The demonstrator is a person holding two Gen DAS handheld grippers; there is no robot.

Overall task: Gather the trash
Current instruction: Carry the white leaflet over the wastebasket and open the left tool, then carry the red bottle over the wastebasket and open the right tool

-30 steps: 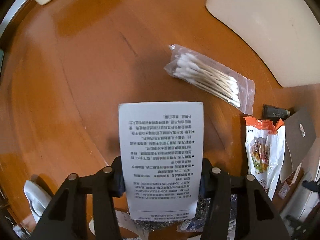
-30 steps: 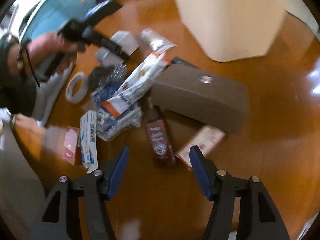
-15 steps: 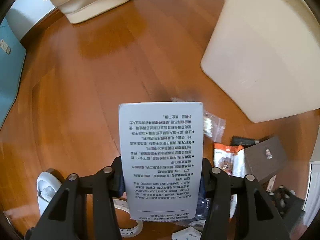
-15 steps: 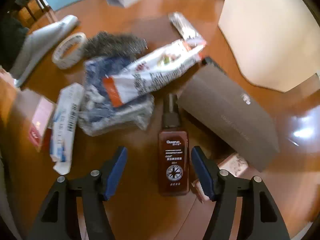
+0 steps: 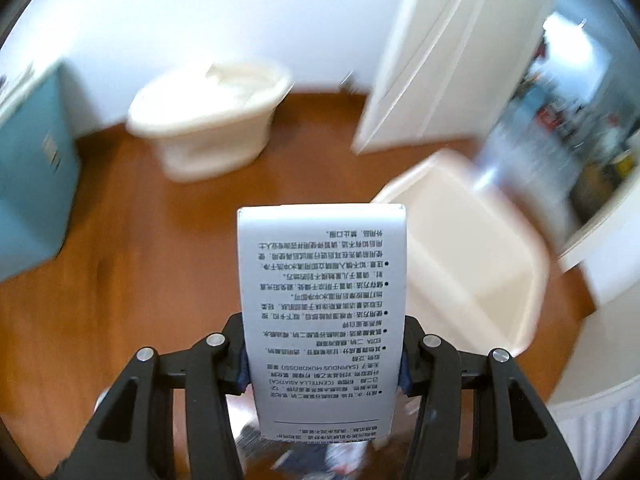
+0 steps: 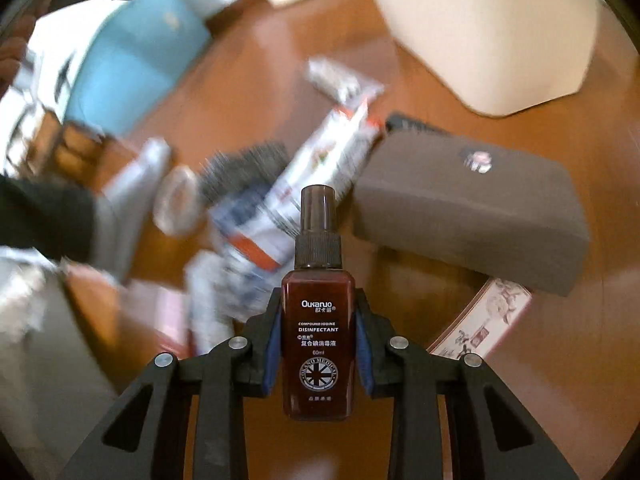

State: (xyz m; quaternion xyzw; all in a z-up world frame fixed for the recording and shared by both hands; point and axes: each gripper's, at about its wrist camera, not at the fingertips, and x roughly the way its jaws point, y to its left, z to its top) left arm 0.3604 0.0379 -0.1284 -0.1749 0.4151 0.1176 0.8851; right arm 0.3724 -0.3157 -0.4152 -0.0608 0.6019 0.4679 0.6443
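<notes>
My left gripper point(image 5: 322, 354) is shut on a white box point(image 5: 322, 312) printed with black text, held high above the wooden floor. A cream open bin point(image 5: 468, 256) lies below and to the right of the box. In the right wrist view, my right gripper point(image 6: 318, 346) has its jaws closing on a brown disinfectant spray bottle point(image 6: 318, 332), and the blue pads press its two sides. Beyond the bottle lies a blurred heap of wrappers point(image 6: 304, 184) on the floor. The same cream bin point(image 6: 480, 28) stands at the top right.
A grey-brown flat box point(image 6: 468, 208) and a patterned card point(image 6: 484, 324) lie right of the bottle. A tape roll point(image 6: 178, 204) and a blue box point(image 6: 136, 52) sit to the left. A second cream tub point(image 5: 212, 120), a white door point(image 5: 444, 52) and a blue box point(image 5: 28, 196) ring the floor.
My left gripper rose steeply with the white box, so the floor litter dropped out of view and the bin's opening appeared. My right gripper closed its jaws on the brown bottle.
</notes>
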